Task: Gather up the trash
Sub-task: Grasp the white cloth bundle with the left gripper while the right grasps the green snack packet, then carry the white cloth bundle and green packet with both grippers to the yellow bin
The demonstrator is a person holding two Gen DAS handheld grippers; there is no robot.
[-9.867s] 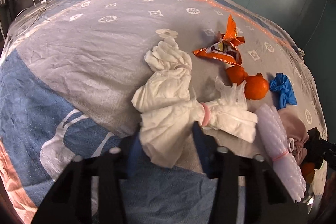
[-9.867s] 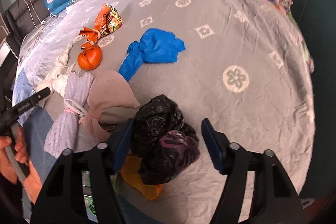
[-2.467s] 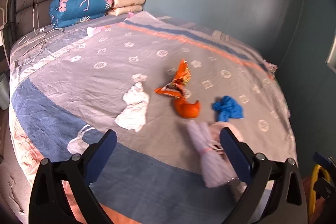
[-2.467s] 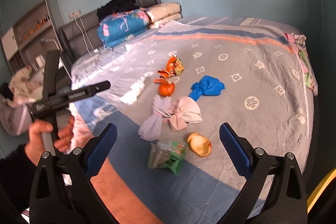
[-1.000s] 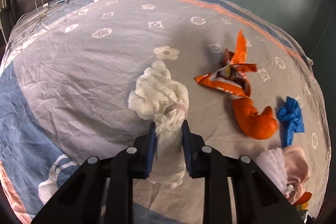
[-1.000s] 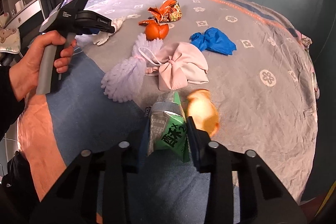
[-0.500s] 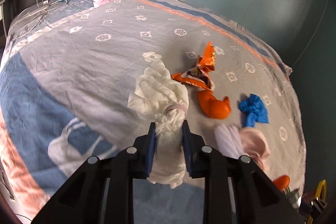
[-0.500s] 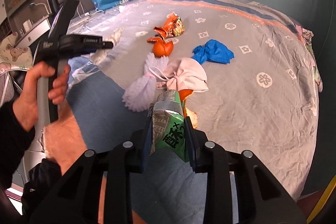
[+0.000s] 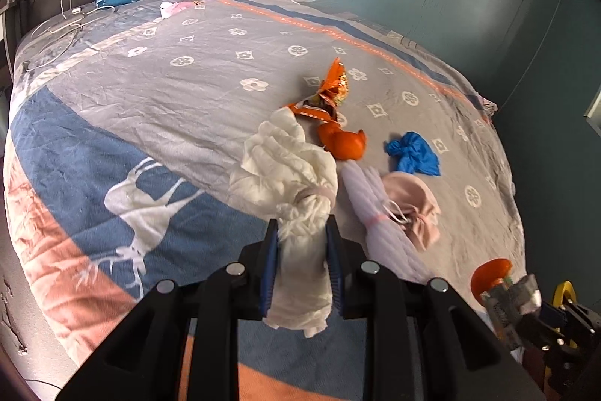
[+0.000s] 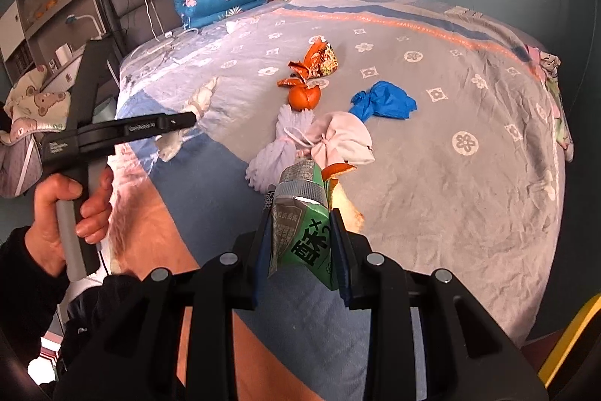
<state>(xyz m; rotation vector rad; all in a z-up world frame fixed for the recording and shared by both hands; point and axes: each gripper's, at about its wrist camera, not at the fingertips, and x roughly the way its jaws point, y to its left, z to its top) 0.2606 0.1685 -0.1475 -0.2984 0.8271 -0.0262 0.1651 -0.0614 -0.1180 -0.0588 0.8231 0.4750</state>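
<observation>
Left tool: the left tool (image 9: 302,232) is clamped narrow on the neck of a white tissue bundle (image 9: 285,171), just below the pale band tied around it; the loose tail hangs beneath the pads, clear of the bed.
Right tool: the right tool (image 10: 300,224) is pinched on a green snack wrapper (image 10: 304,213) with a silver crimped top; its jaws have just been closing a little, with the wrapper between them.
Left hand: the person's left hand (image 10: 71,209) grips the handle of the left tool, seen from the right wrist view.
Step in hand: both pieces look lifted off the bedspread (image 10: 469,194) and, in my judgement, are on their way to a bin that neither view shows.
How to do it well: keep both grips firm; the tissue is soft and may slip out, so avoid swinging it. Carry the wrapper upright so nothing spills.
Trash left on the bed: an orange foil wrapper (image 9: 330,96), a tangerine peel (image 9: 343,143), a blue crumpled bag (image 9: 413,155), a lilac bundle (image 9: 375,213) touching a pink cloth bundle (image 9: 415,205), and a peel piece (image 10: 340,170) just behind the green wrapper.
Risk: dragging the hanging tissue across the bedspread could snag it.
</observation>
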